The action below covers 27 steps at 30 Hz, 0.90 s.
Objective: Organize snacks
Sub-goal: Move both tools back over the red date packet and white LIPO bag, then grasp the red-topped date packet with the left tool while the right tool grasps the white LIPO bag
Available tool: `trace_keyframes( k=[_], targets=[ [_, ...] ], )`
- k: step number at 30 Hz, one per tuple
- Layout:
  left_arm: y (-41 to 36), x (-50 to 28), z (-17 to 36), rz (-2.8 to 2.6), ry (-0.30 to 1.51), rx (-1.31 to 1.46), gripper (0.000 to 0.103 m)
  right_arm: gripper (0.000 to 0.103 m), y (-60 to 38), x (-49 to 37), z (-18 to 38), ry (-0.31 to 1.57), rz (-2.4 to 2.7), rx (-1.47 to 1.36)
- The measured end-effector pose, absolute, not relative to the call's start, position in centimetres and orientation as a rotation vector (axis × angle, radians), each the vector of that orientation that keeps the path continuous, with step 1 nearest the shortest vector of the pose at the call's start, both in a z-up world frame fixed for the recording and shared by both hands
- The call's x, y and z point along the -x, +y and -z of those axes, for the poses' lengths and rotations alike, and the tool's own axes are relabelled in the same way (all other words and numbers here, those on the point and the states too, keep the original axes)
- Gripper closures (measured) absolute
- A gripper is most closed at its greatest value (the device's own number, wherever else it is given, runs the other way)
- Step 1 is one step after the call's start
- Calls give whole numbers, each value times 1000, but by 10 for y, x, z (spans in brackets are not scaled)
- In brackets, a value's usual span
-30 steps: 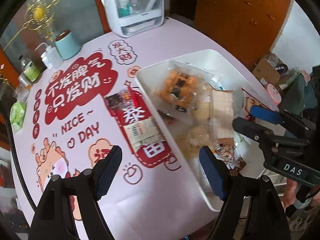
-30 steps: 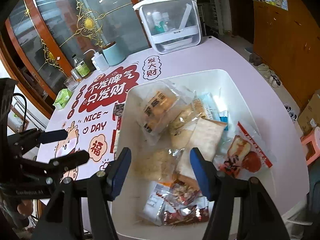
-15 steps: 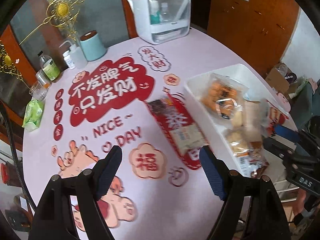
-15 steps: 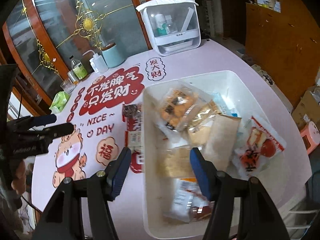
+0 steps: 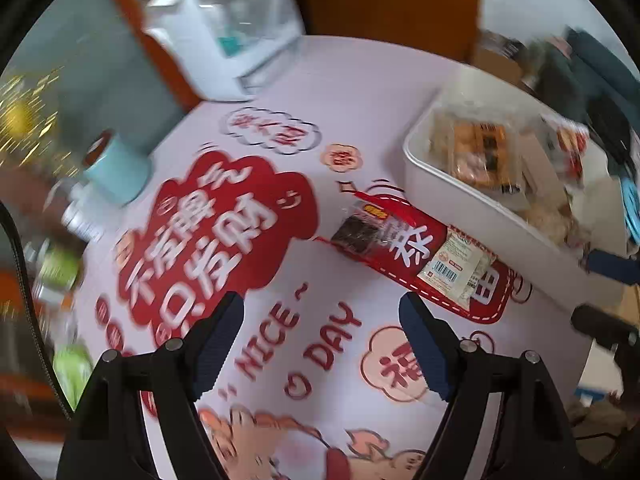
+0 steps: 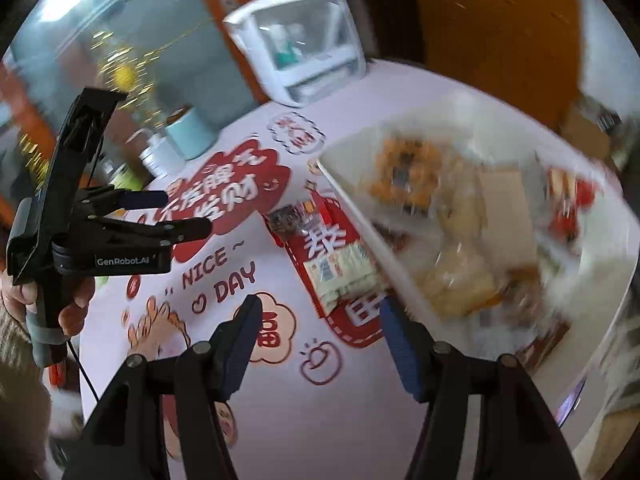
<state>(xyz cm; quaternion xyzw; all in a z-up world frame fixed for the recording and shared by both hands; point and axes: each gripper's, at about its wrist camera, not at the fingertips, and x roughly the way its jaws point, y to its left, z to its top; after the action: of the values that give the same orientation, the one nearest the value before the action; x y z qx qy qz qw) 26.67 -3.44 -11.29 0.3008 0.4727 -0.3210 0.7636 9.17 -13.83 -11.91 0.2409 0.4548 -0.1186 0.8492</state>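
White plastic bin [image 5: 460, 188]: rectangular, smooth-walled, heaped with crinkly clear snack packets; blurred.
Snack packet [image 5: 416, 250]: flat, glossy, oblong; lies on the tablecloth just beside the bin's long wall, long axis parallel to it, dark end toward the bin's far corner.
Left gripper [image 5: 322, 344]: jaws apart, empty, above the tablecloth.
Right gripper [image 6: 318, 344]: jaws apart, empty, near the bin.

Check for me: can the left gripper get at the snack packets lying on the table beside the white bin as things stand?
Probably yes. The left gripper is open and empty, and the snack packets lie flat on the tablecloth just outside the white bin, nothing covering them. Only bare cloth lies between.
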Motion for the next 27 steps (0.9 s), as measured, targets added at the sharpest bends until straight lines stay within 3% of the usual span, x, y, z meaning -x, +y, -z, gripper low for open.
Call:
trace_keyframes(
  k=[7,10,17,27],
  targets=[
    [-71,-295,155,867,996,-842,24,41,-128,-121,177,960,483,-705],
    [-80,-308,171,920,1016,-882,24,27,-132,-130,191,921,610,-778],
    [-97,-318,199,1035,1029,-977,24,23,-150,-152,215,883,870,-899],
    [-124,-337,243,1070,1060,-1061,24,19,-144,-175,216,902,986,-755]
  ],
)
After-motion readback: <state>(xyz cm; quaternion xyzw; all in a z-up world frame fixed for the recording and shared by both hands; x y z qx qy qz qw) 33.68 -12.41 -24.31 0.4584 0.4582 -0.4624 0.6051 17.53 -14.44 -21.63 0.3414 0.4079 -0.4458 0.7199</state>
